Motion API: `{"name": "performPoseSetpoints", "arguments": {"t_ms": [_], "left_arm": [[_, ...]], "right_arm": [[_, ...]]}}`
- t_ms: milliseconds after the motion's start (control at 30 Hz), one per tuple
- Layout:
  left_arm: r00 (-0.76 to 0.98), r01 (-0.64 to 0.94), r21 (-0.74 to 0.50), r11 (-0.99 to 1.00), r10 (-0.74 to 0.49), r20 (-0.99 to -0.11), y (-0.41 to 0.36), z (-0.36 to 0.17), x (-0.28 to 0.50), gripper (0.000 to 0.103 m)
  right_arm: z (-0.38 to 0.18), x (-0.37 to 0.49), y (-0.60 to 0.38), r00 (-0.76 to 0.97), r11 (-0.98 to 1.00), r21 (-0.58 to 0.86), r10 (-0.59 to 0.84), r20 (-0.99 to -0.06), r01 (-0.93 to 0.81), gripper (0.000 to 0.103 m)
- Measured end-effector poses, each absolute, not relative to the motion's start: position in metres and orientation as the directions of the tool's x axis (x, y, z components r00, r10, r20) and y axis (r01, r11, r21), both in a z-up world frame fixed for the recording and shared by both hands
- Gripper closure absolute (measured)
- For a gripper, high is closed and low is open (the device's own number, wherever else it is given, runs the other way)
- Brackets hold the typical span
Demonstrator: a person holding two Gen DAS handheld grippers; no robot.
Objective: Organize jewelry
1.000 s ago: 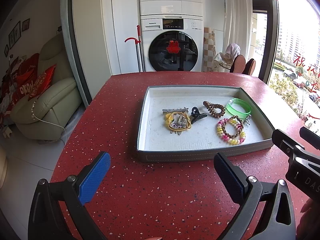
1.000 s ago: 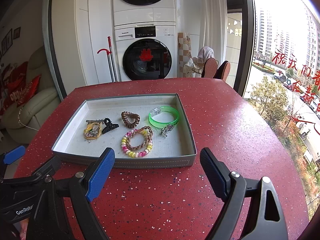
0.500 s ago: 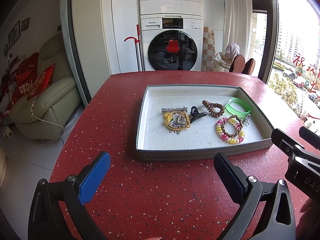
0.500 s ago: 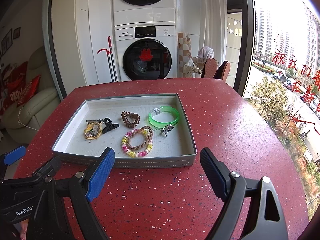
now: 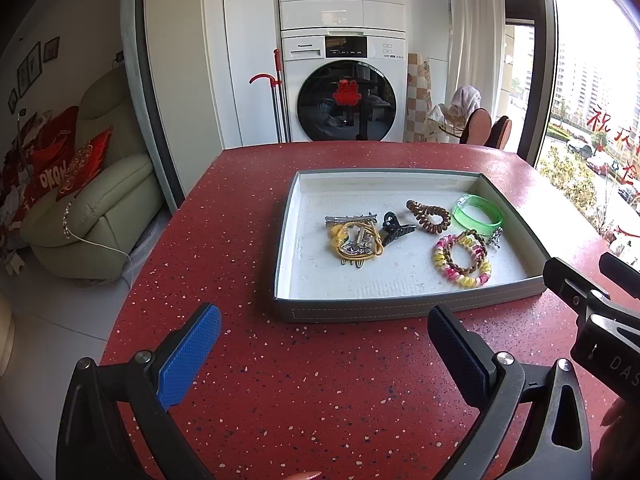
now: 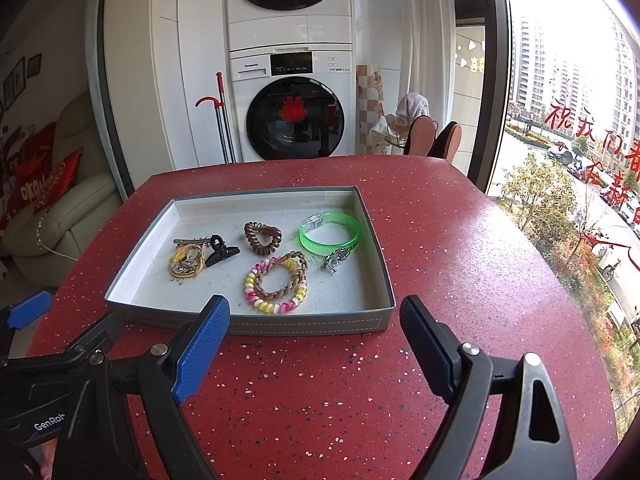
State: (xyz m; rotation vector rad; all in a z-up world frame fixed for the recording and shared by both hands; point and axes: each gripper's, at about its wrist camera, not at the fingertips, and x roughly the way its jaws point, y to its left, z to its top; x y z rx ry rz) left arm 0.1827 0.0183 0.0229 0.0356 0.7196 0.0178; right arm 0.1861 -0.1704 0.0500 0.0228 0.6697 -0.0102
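A shallow grey tray [image 5: 400, 312] [image 6: 304, 326] with a white floor sits on the red speckled table. In it lie a green bangle [image 5: 477, 211] [image 6: 330, 232], a brown spiral hair tie [image 5: 429, 217] [image 6: 262, 237], a pink-and-yellow coil bracelet with a brown braided band [image 5: 462, 258] [image 6: 277, 282], a black claw clip [image 5: 394, 227] [image 6: 220, 251], a yellow tangle with metal clips [image 5: 354, 240] [image 6: 186, 259] and a small silver piece [image 6: 335, 259]. My left gripper [image 5: 320, 354] and right gripper [image 6: 310, 338] hover open and empty just short of the tray's near wall.
The red table [image 5: 320, 400] ends at a rounded edge on the left, above a tiled floor and a cream sofa [image 5: 92, 208]. A stacked washer and dryer [image 6: 290, 112] stands behind the table. Chair backs [image 6: 434, 136] and a large window are at the right.
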Motion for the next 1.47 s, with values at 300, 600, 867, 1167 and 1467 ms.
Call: {"name": "performPoseSetpoints", "arguments": {"t_ms": [300,600,867,1167,1467], "left_arm": [[0.754,-0.004,0.042,0.999,0.031,-0.656,0.0188,0.0236,0.1826,0.000],[0.756,-0.008,0.043,0.999,0.034,-0.654,0.0196,0.0246,0.1823,0.000],[0.754,-0.011,0.043,0.999,0.036,-0.656,0.0216,0.0257,0.1815,0.000],[0.754,-0.011,0.037,0.999,0.033,-0.656,0.0226,0.0259,0.1810,0.000],[0.766,0.005,0.046,0.999,0.026,-0.642,0.0207,0.0280,0.1790,0.000]], "right_arm": [[0.0501,0.1859,-0.1705,0.784,1.000,0.018,-0.002,-0.621,0.016,0.014],[0.0502,0.1853,-0.1703,0.783,1.000,0.018,-0.001,-0.622,0.016,0.014],[0.0504,0.1839,-0.1698,0.783,1.000,0.018,-0.002,-0.622,0.017,0.014],[0.0488,0.1810,-0.1697,0.781,1.000,0.015,-0.003,-0.625,0.016,0.014],[0.0482,0.1805,-0.1693,0.780,1.000,0.016,-0.002,-0.626,0.015,0.014]]}}
